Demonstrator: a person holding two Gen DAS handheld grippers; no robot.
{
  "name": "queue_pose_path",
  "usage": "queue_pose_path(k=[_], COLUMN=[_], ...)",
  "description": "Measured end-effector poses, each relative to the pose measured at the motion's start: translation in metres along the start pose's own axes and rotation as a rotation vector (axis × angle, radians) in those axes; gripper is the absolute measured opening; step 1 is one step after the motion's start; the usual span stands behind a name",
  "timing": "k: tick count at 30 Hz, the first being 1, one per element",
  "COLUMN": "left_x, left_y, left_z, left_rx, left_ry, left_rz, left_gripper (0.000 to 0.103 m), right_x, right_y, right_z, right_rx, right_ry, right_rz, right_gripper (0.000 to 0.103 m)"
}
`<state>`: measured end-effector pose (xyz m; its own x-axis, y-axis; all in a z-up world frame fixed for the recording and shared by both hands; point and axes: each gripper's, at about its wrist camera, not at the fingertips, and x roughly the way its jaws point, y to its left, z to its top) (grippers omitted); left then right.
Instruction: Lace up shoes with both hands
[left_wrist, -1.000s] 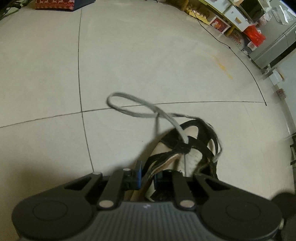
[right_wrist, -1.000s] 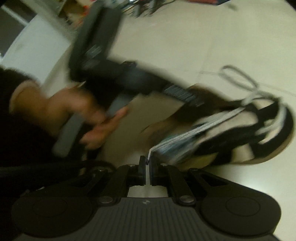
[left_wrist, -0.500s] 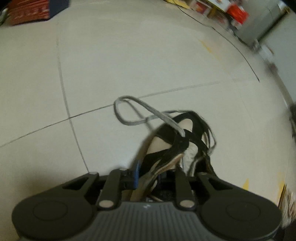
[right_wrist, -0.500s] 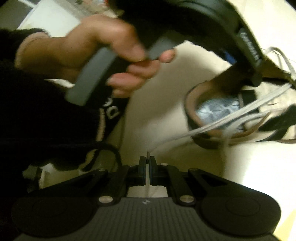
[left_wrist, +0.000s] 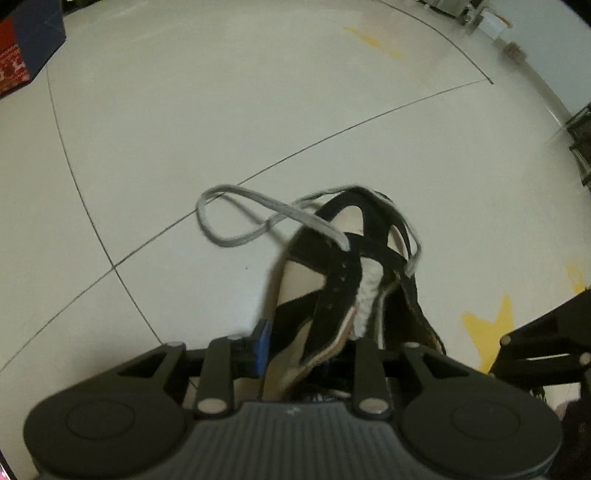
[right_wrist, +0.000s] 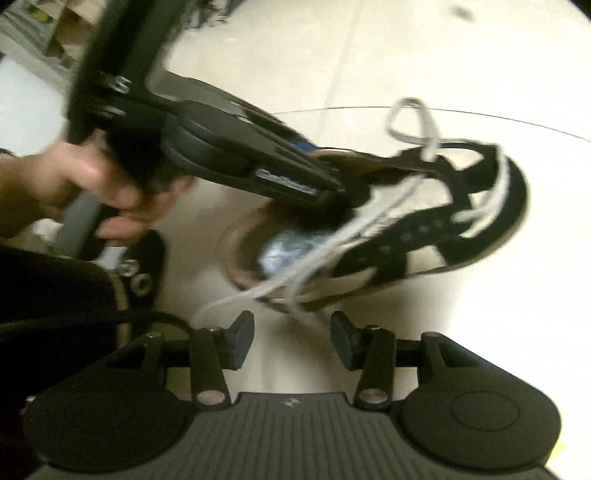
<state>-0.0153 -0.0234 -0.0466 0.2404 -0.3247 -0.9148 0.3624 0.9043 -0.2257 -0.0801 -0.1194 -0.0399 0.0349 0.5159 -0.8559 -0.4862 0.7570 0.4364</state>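
Note:
A black and cream shoe (left_wrist: 340, 273) lies on the tiled floor, stuffed with paper (right_wrist: 288, 251). Its grey-white lace (left_wrist: 229, 236) forms a loose loop beyond the toe end. In the right wrist view the shoe (right_wrist: 461, 229) lies on its side, and slack lace strands (right_wrist: 332, 243) trail from the eyelets towards me. My left gripper (left_wrist: 314, 350) is shut on the shoe's side wall at the collar, one finger inside and one outside (right_wrist: 332, 184). The jaws of my right gripper (right_wrist: 291, 339) are opening. They stand wide apart, just short of the shoe, with nothing between the pads.
A hand (right_wrist: 92, 177) and dark sleeve (right_wrist: 55, 288) carry the left gripper across the upper left. A red and blue box (left_wrist: 22, 55) stands far left on the floor. Yellow marks (left_wrist: 491, 332) lie right of the shoe. Clutter lines the far wall (right_wrist: 55, 26).
My right gripper was shut on the white lace end and has opened, letting it fall slack by the shoe. The left gripper rolled, and its jaws hold the collar slightly wider.

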Motion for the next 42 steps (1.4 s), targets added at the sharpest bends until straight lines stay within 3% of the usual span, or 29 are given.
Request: queue_pose_path(k=[4, 6, 11, 16, 23, 25, 26, 33, 42], left_x=[-0.007, -0.011, -0.021, -0.023, -0.019, -0.017, -0.015, -0.016, -0.010], left_y=[0.008, 0.010, 0.032, 0.025, 0.025, 0.027, 0.030, 0.032, 0.033], left_z=[-0.006, -0.011, -0.020, -0.018, -0.017, -0.017, -0.016, -0.019, -0.020], left_rx=[-0.103, -0.152, -0.301, -0.282, -0.276, -0.283, -0.292, -0.310, -0.328], left_ry=[-0.051, -0.085, -0.139, -0.145, -0.146, -0.142, -0.139, -0.148, -0.128], left_rz=[-0.001, 0.004, -0.016, -0.030, -0.027, -0.023, -0.030, -0.012, -0.007], left_gripper=[0.018, 0.015, 0.014, 0.017, 0.022, 0.024, 0.024, 0.024, 0.023], right_x=[0.007, 0.009, 0.009, 0.012, -0.029, -0.014, -0.005, -0.015, 0.009], right_y=[-0.002, -0.005, -0.011, -0.018, -0.035, -0.030, -0.031, -0.035, -0.049], right_z=[0.007, 0.015, 0.028, 0.045, 0.070, 0.080, 0.085, 0.089, 0.099], right_rx=[-0.010, -0.010, -0.054, -0.046, -0.060, -0.093, -0.099, -0.128, -0.153], right_ry=[-0.027, -0.041, -0.112, -0.176, -0.249, -0.249, -0.243, -0.195, -0.134], right_rz=[-0.090, -0.093, -0.176, -0.203, -0.130, -0.135, -0.142, -0.202, -0.228], right_gripper=[0.049, 0.048, 0.047, 0.046, 0.046, 0.030, 0.028, 0.027, 0.022])
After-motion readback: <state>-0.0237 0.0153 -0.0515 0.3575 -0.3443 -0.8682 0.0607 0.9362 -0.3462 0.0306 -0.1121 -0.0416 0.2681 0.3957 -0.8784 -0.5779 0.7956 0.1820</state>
